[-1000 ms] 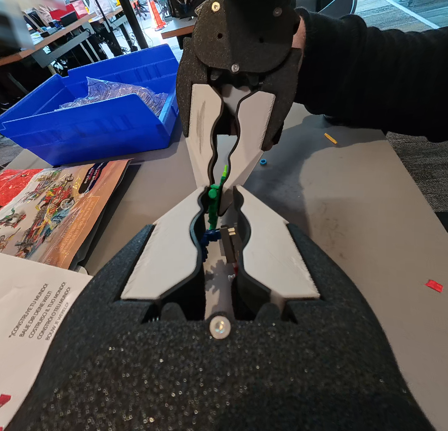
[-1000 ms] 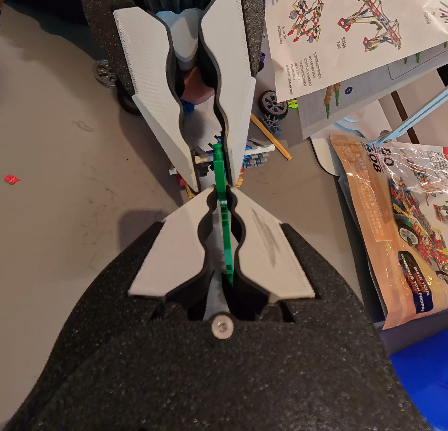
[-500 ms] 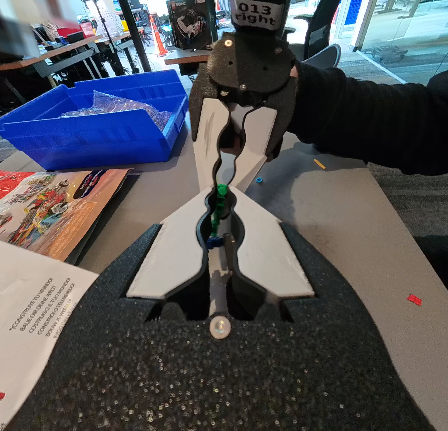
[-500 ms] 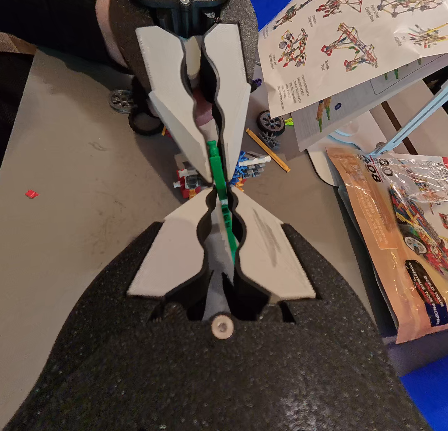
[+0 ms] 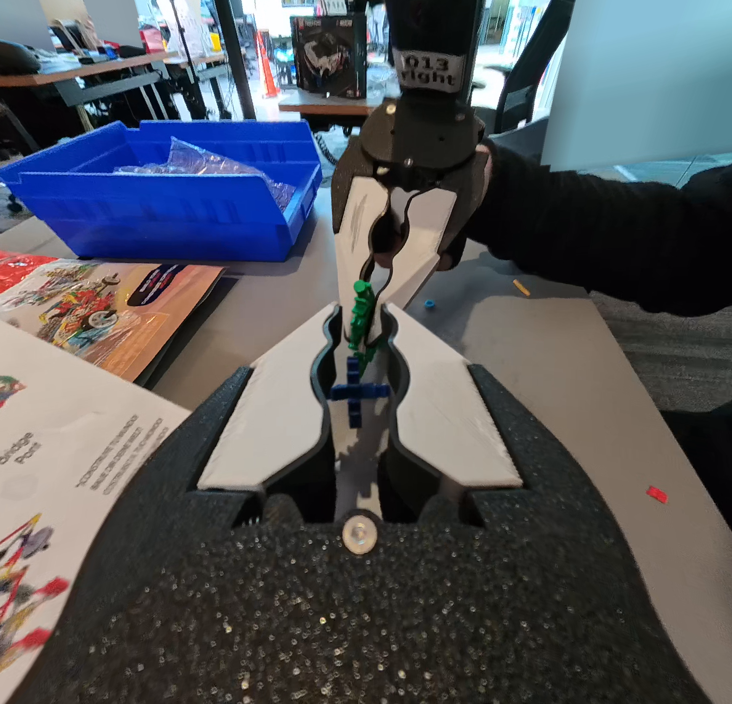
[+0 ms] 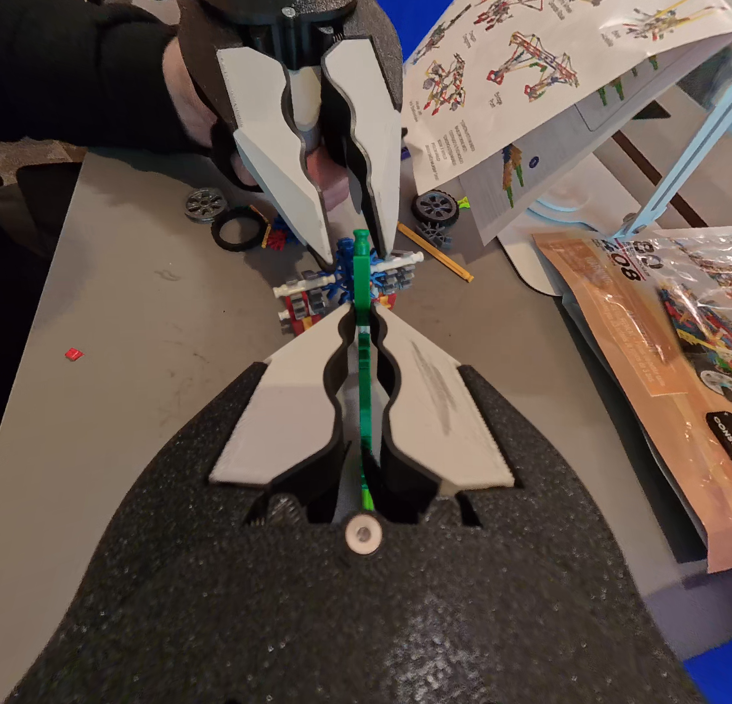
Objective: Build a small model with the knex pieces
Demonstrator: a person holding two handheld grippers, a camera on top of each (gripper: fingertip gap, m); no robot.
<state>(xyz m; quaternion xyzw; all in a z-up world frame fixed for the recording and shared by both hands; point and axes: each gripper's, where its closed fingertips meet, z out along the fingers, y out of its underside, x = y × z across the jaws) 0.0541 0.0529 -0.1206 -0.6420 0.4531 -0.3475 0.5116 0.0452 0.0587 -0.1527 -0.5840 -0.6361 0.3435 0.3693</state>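
Your right hand-held gripper [image 6: 359,308] is clamped on the green rod [image 6: 361,285], fingers pinched tight at the tips. The rod's long axis runs straight along those fingers, its capped end poking out forward. Dead ahead, your left hand-held gripper [image 6: 348,255] points back at it, tip to tip.

From the left wrist view, the left hand-held gripper [image 5: 358,312] has its fingers slightly parted, and whether they press on anything I cannot tell. The blue connector [image 5: 356,392] sits crosswise in the gap between them, just behind the rod's end [image 5: 361,312]. So rod and connector lie on one line, the rod's tip just short of the connector or touching it; contact is hidden.

Below on the surface [image 6: 130,328] lies a heap of parts [image 6: 313,293], with wheels [image 6: 435,206] beyond. The sheet [image 6: 527,63] and bag [image 6: 649,328] lie right, the blue bin [image 5: 158,194] farther off.
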